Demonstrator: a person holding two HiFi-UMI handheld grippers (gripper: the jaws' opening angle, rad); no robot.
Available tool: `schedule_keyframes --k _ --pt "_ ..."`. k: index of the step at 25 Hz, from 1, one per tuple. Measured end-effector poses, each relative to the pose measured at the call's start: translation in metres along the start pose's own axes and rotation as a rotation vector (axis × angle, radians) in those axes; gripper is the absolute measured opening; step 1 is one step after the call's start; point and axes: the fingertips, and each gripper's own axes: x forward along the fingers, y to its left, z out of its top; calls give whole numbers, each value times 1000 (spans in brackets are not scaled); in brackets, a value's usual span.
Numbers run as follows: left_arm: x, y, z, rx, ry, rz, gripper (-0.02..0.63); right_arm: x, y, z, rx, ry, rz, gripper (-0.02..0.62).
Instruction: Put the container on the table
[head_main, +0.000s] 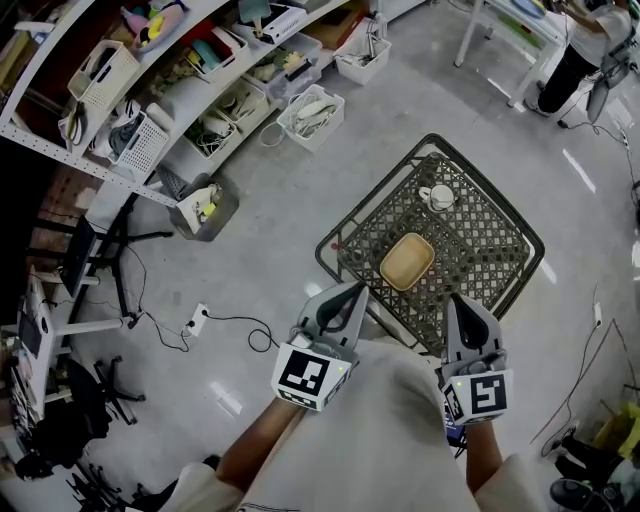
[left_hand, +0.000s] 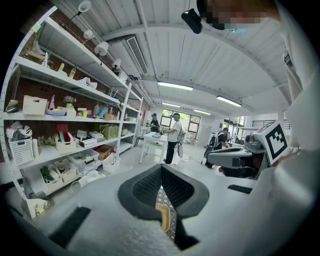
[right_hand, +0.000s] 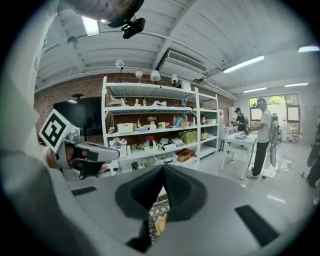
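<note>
Container (head_main: 407, 261) is in the cart (head_main: 337, 232), flat on the mesh floor near the cart's middle; tan, shallow, rounded-square, open side up; not yet on the table. White cup-like item (head_main: 437, 197) is also in the cart, beyond the container and apart from it.

Left gripper (head_main: 352, 292) is at the cart's near-left edge in the head view; jaws pressed together at the tips, nothing between them; its own view shows only cart mesh and a slice of the container through the gap below the tips. Right gripper (head_main: 458, 302) is at the cart's near-right edge; jaws likewise closed tip to tip, empty. Neither touches the container, which lies further into the cart, between the two lines of the grippers. Both are held close to the person's torso.

Shelves (head_main: 150, 110) with bins stand well left of the cart; the white table (head_main: 497, 25) is well beyond the cart, with a person (head_main: 585, 50) beside it.
</note>
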Motion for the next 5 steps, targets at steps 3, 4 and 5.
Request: schedule_keyframes --k 3,4,5 --pt "-1 1 1 -1 0 4 23 0 0 1 3 0 -1 17" --pt "-1 1 1 -1 0 5 23 1 -1 1 3 -1 -1 17" --pt "0 1 1 -1 0 6 23 0 -1 1 4 -1 -1 17"
